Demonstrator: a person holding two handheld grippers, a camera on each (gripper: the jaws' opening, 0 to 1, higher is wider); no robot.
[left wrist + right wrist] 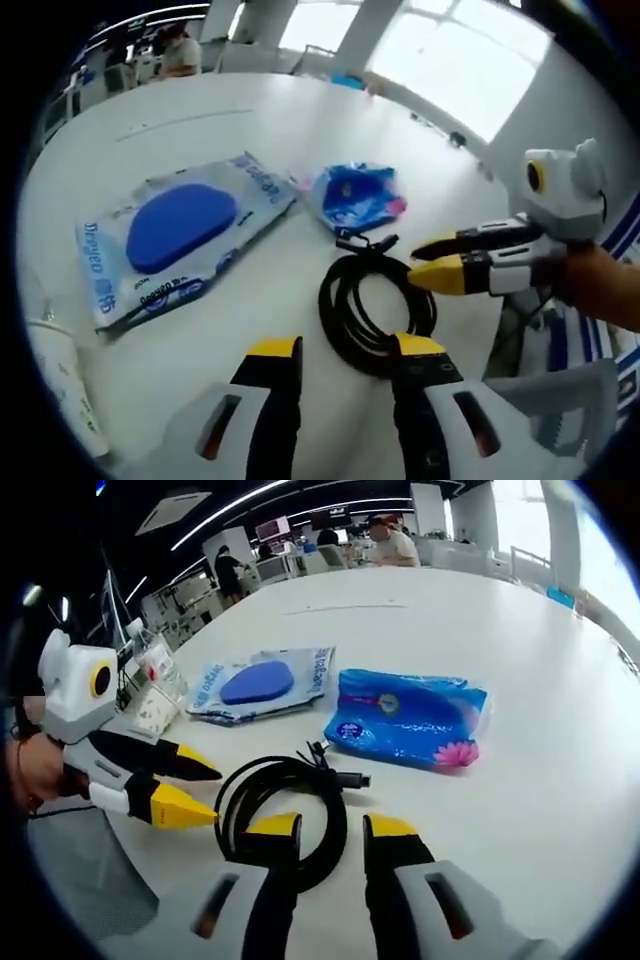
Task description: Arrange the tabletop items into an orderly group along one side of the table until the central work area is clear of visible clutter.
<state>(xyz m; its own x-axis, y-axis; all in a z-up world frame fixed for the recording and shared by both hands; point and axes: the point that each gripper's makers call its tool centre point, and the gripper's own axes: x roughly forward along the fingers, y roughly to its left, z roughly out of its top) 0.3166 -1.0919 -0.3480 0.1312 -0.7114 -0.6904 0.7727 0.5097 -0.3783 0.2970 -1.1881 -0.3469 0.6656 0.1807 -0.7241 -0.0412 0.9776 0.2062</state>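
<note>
Left gripper view
Own fingers: the left gripper [346, 362] is seen with its yellow-tipped fingers [274, 352] spread apart; nothing is held between them.
Contact: the near loop of the coiled black cable [372, 310] is framed by the two tips; whether it is actually touched cannot be told.
Other gripper: the right gripper [428, 261] is seen entering from the right, held by a hand [598, 285]; its two fingers are parted a little, their tips just beside the far side of the coil, with nothing pinched.
Cable: the coil is laid flat on the white table [260, 130], its plug end pointing toward the blue packet.
Blue tissue packet [357, 196]: it is placed just beyond the cable.
Clear pouch with a blue pad [180, 234]: it is laid flat, left of the cable and apart from it.

Right gripper view
Own fingers: the right gripper [334, 842] is shown with fingers [390, 837] spread; the gap is empty.
Contact: the left tip is set at the near edge of the black cable [285, 805]; the right tip is clear of it.
Other gripper: the left gripper [200, 790] is seen coming in from the left, fingers apart, tips just beside the coil.
Blue tissue packet [410, 720]: it is laid beyond the cable, to its right.
Clear pouch [262, 685]: it is placed farther back, left of the packet.
Bottle [155, 665]: it stands near the table's left edge.
</note>
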